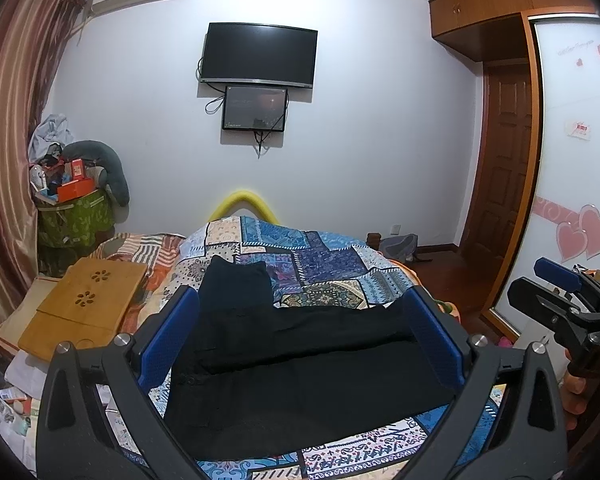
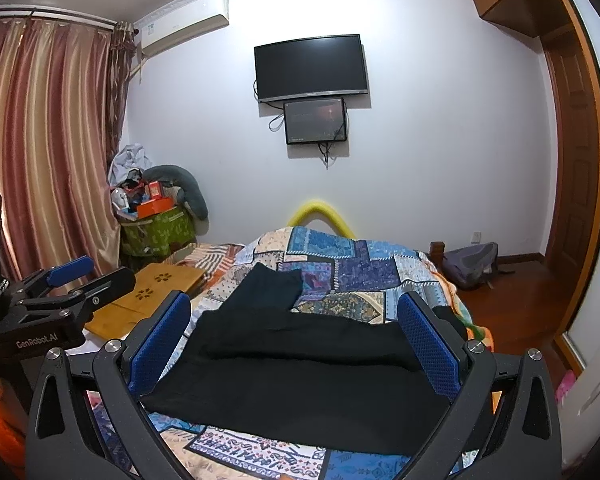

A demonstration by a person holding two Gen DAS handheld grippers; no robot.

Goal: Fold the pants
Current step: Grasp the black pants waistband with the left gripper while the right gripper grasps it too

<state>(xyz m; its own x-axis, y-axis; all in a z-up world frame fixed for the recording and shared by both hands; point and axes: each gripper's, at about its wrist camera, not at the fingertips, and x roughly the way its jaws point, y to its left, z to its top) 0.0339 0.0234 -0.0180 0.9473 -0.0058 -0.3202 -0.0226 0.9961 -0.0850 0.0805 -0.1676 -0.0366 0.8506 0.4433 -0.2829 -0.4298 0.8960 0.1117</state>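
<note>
We see the black pants (image 1: 292, 368) lying spread on the near end of the patchwork quilt (image 1: 324, 256), one part reaching toward the far wall. Above them we hold the left gripper (image 1: 300, 340) and right gripper (image 2: 296, 344) wide apart, gripping nothing. A wooden lap tray (image 1: 84, 304) lies far left.

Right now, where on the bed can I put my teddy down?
Bare quilt shows beyond the black pants, toward the yellow footboard. A thin strip lies in front of the pants. The wooden lap tray fills the left side.
</note>
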